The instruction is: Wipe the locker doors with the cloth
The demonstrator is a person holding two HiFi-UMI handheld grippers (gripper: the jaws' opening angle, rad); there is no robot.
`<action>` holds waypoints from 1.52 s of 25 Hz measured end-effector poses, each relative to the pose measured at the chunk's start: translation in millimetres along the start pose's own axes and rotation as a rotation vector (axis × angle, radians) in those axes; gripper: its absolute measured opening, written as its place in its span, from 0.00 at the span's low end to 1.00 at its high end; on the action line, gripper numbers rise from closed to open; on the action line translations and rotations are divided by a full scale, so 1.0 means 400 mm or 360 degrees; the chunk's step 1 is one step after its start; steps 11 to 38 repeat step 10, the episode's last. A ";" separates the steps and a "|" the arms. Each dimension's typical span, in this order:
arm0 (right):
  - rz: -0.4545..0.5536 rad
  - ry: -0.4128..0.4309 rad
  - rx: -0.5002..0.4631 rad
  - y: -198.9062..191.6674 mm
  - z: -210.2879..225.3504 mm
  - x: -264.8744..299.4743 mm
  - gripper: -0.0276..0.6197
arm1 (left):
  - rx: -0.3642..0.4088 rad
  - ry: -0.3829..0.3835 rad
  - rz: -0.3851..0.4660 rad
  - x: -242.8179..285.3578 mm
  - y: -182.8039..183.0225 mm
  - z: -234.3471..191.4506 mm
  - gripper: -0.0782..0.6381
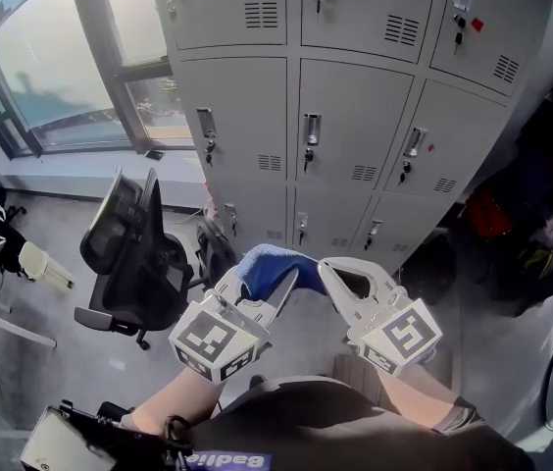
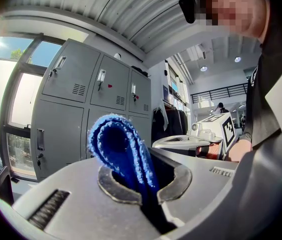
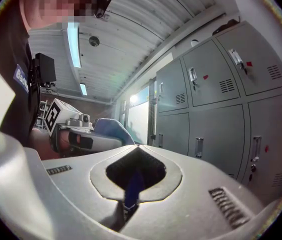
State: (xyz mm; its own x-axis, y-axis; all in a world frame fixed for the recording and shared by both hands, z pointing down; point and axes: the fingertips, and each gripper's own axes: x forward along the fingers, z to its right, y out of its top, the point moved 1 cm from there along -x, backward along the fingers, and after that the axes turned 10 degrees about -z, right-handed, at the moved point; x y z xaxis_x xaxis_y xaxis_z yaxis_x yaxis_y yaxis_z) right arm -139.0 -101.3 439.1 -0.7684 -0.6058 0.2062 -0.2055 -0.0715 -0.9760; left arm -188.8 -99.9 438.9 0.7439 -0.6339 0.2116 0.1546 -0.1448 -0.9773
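A folded blue cloth (image 1: 275, 263) sticks up out of my left gripper (image 1: 269, 285), which is shut on it. In the left gripper view the cloth (image 2: 116, 144) stands as a loop between the jaws of the left gripper (image 2: 143, 184). My right gripper (image 1: 326, 265) is just right of the cloth, jaw tips together; in its own view the right gripper (image 3: 138, 149) is shut, with a thin blue strip showing in the slit near the jaws' base. The grey locker doors (image 1: 345, 116) stand ahead, some distance from both grippers, and show as lockers (image 2: 66, 109) and lockers (image 3: 221, 109).
A black office chair (image 1: 134, 253) stands at the left in front of the lockers. Large windows (image 1: 51, 57) run along the left wall. Dark coats and bags (image 1: 541, 194) hang at the right of the lockers.
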 end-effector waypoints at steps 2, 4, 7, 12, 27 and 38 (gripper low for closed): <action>0.0003 -0.0001 0.0000 0.002 -0.001 -0.002 0.05 | 0.0004 0.0000 -0.0001 -0.002 0.002 0.002 0.15; 0.0002 -0.0003 -0.0001 0.004 -0.002 -0.004 0.05 | 0.0008 -0.0001 -0.0002 -0.003 0.003 0.005 0.15; 0.0002 -0.0002 -0.0002 0.005 -0.005 -0.006 0.05 | 0.0010 0.0000 -0.0003 -0.005 0.002 0.007 0.15; 0.0004 -0.0005 -0.0001 0.005 -0.008 -0.009 0.05 | 0.0012 -0.0003 -0.0004 -0.006 0.000 0.011 0.15; 0.0004 -0.0005 -0.0001 0.005 -0.008 -0.009 0.05 | 0.0012 -0.0003 -0.0004 -0.006 0.000 0.011 0.15; 0.0004 -0.0005 -0.0001 0.005 -0.008 -0.009 0.05 | 0.0012 -0.0003 -0.0004 -0.006 0.000 0.011 0.15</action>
